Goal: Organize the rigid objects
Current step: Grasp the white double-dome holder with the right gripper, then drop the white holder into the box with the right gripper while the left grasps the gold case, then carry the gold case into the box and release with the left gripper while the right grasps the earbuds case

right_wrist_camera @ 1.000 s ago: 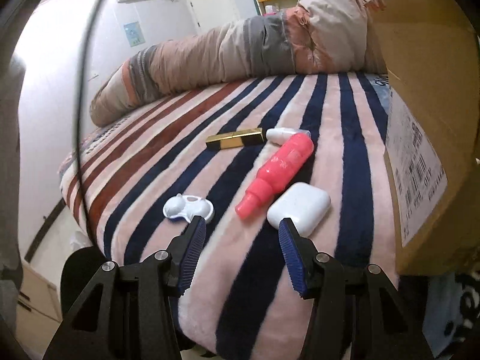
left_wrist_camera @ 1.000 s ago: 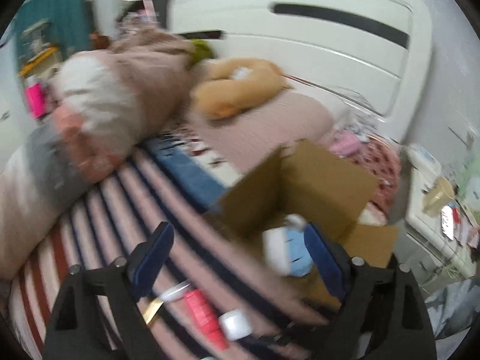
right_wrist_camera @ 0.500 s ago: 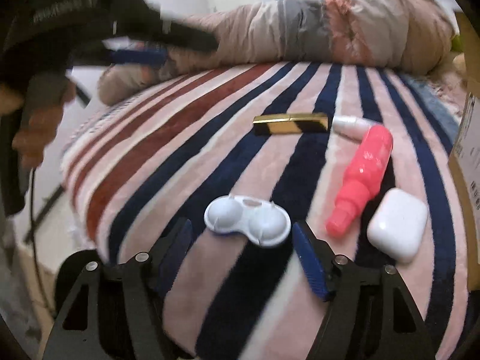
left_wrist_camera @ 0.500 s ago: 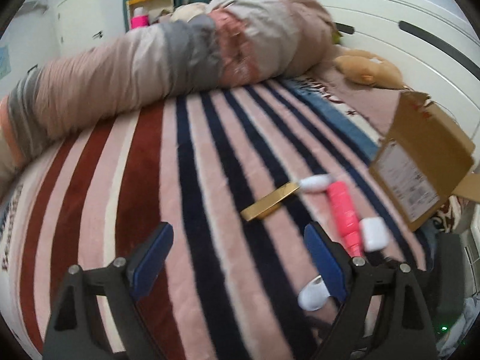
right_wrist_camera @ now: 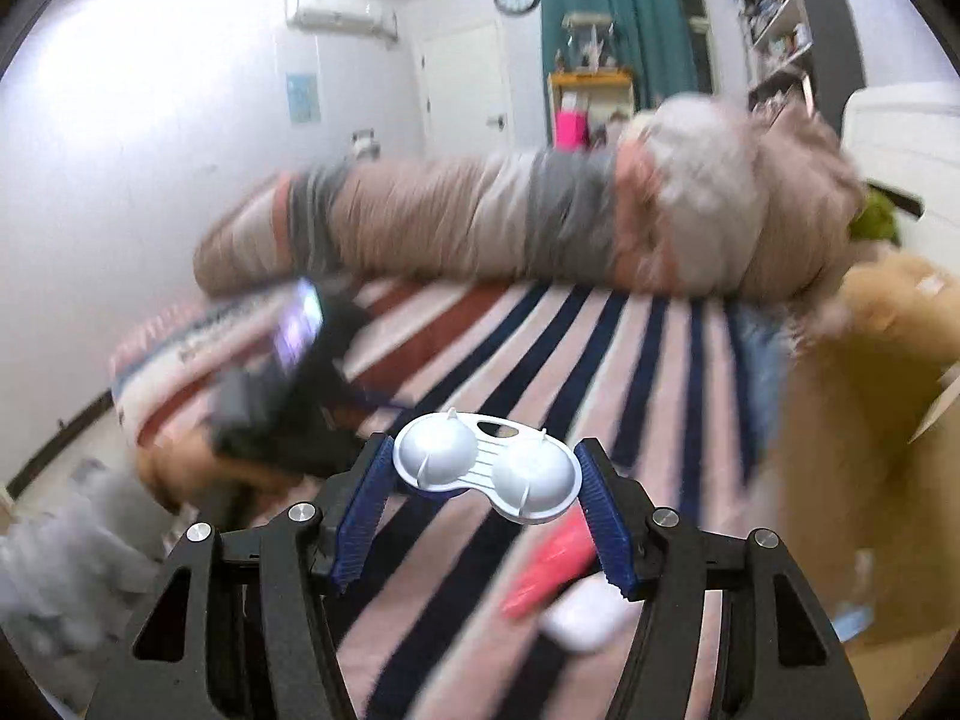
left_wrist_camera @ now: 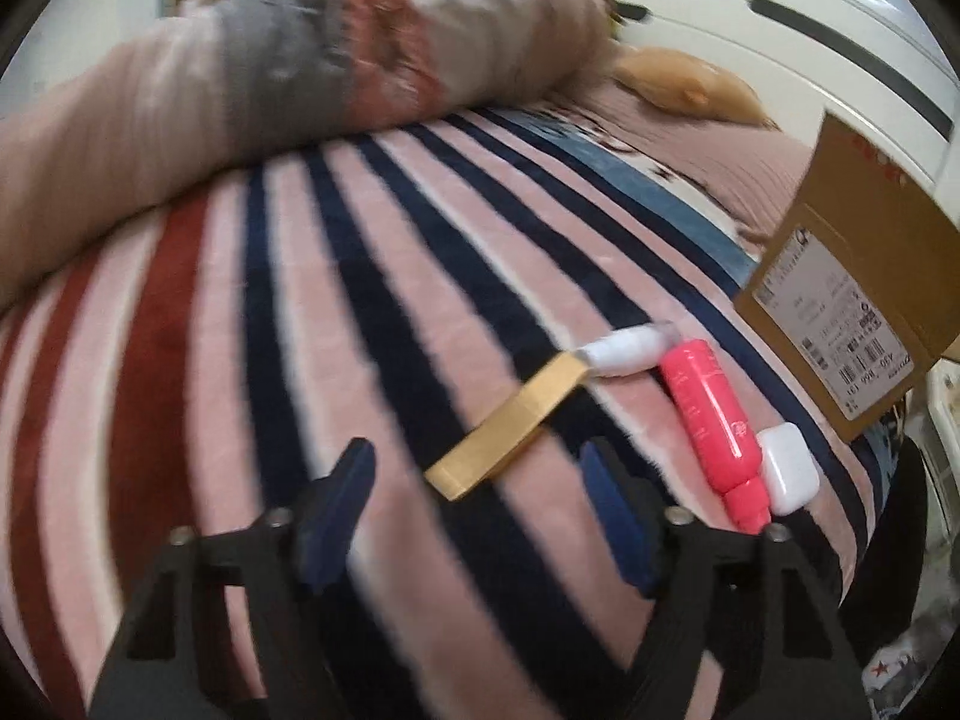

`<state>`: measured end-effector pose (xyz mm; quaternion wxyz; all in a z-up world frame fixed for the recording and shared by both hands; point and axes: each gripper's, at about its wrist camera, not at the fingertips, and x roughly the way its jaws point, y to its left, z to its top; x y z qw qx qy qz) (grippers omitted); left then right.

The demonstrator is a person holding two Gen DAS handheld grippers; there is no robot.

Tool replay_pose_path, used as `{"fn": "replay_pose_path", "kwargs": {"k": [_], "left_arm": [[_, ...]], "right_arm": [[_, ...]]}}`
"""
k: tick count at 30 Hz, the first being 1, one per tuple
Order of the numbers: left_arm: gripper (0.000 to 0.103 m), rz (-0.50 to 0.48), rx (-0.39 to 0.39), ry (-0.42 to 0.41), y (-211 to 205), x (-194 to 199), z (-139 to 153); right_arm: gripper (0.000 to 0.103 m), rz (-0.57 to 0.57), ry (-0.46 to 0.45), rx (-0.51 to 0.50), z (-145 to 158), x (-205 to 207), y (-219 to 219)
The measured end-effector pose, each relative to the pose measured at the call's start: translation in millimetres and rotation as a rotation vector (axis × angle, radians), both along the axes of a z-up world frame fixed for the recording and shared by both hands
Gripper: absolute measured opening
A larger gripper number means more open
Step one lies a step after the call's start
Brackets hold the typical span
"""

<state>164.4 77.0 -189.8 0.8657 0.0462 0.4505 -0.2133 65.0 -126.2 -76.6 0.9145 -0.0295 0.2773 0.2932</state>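
Observation:
My right gripper (right_wrist_camera: pixel 486 480) is shut on a white two-domed contact lens case (right_wrist_camera: pixel 487 473) and holds it above the striped blanket. Below it, blurred, lie the pink bottle (right_wrist_camera: pixel 549 570) and the white earbud case (right_wrist_camera: pixel 585 621). My left gripper (left_wrist_camera: pixel 477 498) is open and empty, low over the blanket, just short of the near end of a gold bar-shaped tube (left_wrist_camera: pixel 507 426). Beyond it lie a small white tube (left_wrist_camera: pixel 624 351), the pink bottle (left_wrist_camera: pixel 711 426) and the white earbud case (left_wrist_camera: pixel 786 468). The open cardboard box (left_wrist_camera: pixel 852 276) stands to the right.
A rolled quilt (left_wrist_camera: pixel 288 102) lies across the far side of the bed. A tan plush toy (left_wrist_camera: pixel 690 87) rests by the white headboard (left_wrist_camera: pixel 780 18). The box (right_wrist_camera: pixel 864 462) fills the right of the right wrist view; the left gripper's body (right_wrist_camera: pixel 288 384) shows at its left.
My right gripper has closed on the contact lens case and lifted it off the blanket. My left gripper has swung from the box and dropped close to the gold tube.

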Motion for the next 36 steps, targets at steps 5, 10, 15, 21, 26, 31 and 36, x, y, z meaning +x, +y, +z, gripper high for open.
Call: {"fn": "replay_pose_path", "kwargs": {"k": [5, 10, 15, 21, 26, 31, 36], "left_arm": [[0.041, -0.046, -0.014, 0.051, -23.4, 9.7, -15.7], [0.015, -0.088, 0.022, 0.098, -38.9, -6.9, -16.1], [0.016, -0.004, 0.02, 0.086, -50.1, 2.5, -24.4], [0.015, 0.04, 0.045, 0.063, -56.5, -0.2, -22.2], [0.015, 0.053, 0.03, 0.018, -44.5, -15.4, 8.4], [0.015, 0.041, 0.015, -0.097, -40.3, -33.1, 87.0], [0.015, -0.084, -0.037, -0.171, -72.2, -52.8, 173.7]], "right_arm": [[0.058, -0.131, -0.073, -0.096, 44.8, 5.5, -69.1], [0.058, -0.224, 0.016, -0.191, 30.8, 27.5, -119.8], [0.058, -0.233, 0.18, -0.223, 6.7, 62.3, -140.7], [0.072, -0.306, 0.272, -0.27, 0.6, 94.9, -133.9], [0.077, -0.282, 0.207, -0.205, 10.8, 78.2, -128.7], [0.076, -0.028, 0.035, -0.054, 44.8, 20.2, -89.3], [0.068, 0.133, 0.136, 0.052, 26.7, -16.6, -35.8]]}}
